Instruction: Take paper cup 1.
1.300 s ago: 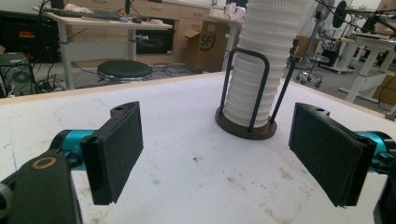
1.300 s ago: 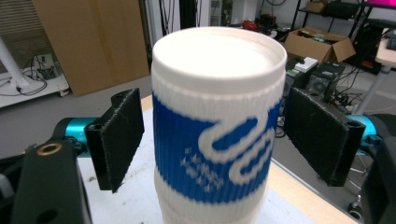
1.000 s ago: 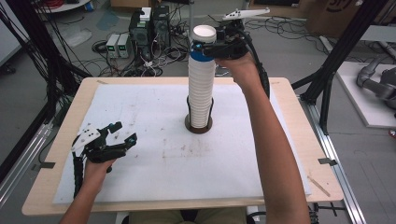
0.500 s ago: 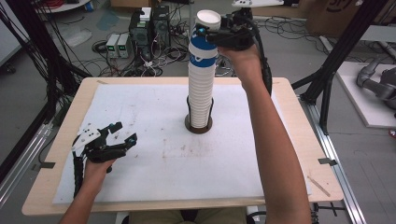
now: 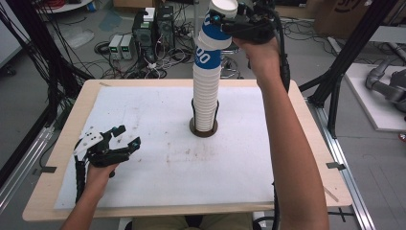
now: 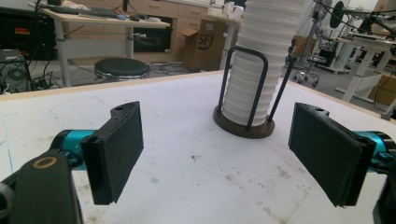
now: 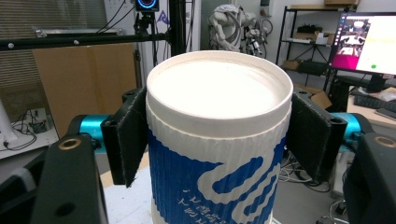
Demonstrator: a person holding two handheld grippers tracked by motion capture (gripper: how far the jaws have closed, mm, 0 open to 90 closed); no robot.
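A tall stack of white paper cups point(image 5: 205, 103) stands upside down in a round brown holder with black wire uprights point(image 5: 203, 128) at the table's middle. The top cup point(image 5: 215, 31) is blue and white, and my right gripper point(image 5: 229, 21) is shut on it, raised clear of the stack's upper rings. In the right gripper view that cup point(image 7: 217, 140) sits between both black pads. My left gripper point(image 5: 125, 140) rests open on the white mat at the front left, aimed toward the holder point(image 6: 243, 126), nothing between its jaws.
A white mat point(image 5: 167, 153) covers most of the wooden table point(image 5: 306, 143). Black frame posts point(image 5: 344, 62) stand at the right, and cables and electronics boxes point(image 5: 143, 33) lie on the floor behind the table.
My right gripper has risen, carrying the blue and white cup higher off the stack. The left gripper has stayed where it was, open.
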